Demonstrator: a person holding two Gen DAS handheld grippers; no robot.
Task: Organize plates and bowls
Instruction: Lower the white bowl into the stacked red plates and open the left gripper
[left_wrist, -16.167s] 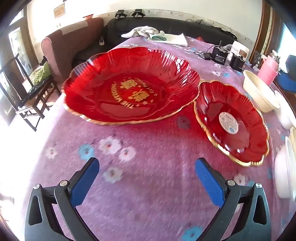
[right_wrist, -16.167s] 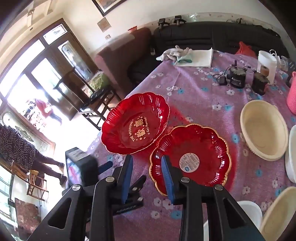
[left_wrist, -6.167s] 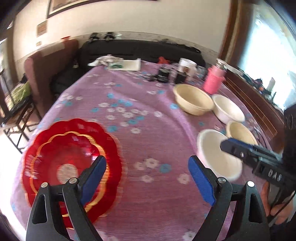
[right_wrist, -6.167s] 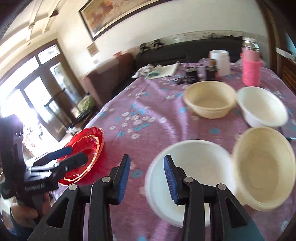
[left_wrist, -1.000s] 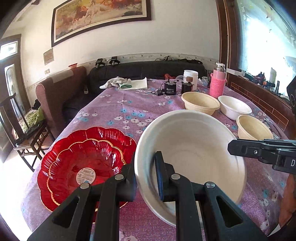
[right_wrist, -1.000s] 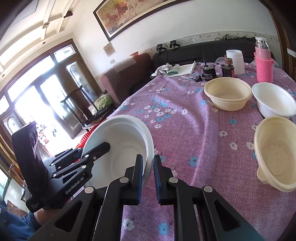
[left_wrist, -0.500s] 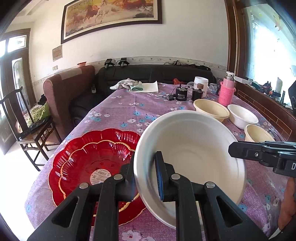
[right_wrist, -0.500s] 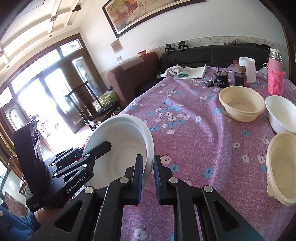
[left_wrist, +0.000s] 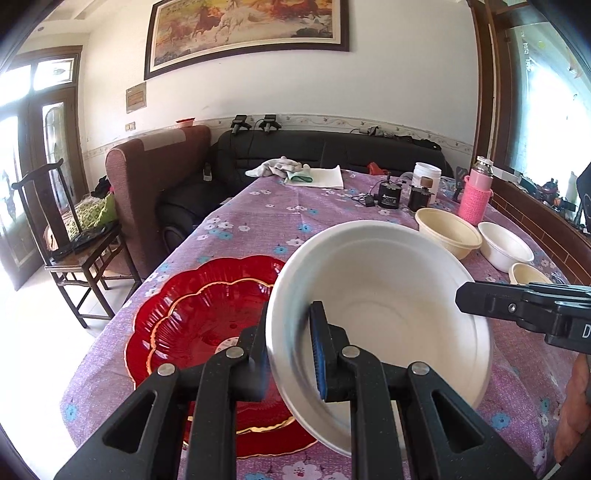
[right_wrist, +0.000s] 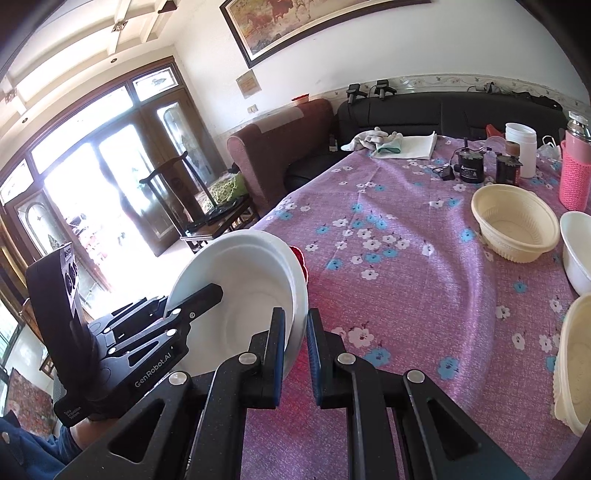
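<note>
carrying a white bowl (left_wrist: 380, 314) between two grippers, held tilted above the table beside the stacked red plates (left_wrist: 207, 306).
left gripper (left_wrist: 291, 354) and right gripper (right_wrist: 295, 347) each pinch opposite rims; next it likely needs a level set-down. purple flowered tablecloth (right_wrist: 406, 266), cream bowls (right_wrist: 515, 227) far right, black sofa (left_wrist: 332, 151) behind.

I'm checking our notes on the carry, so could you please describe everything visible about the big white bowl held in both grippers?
The white bowl is wide, round, plain and matte, with a flat rim. It is empty, lifted clear of the table and tilted. The left gripper is shut on its near-left rim, the right gripper on the opposite edge. It hangs partly over the stacked red plates.
</note>
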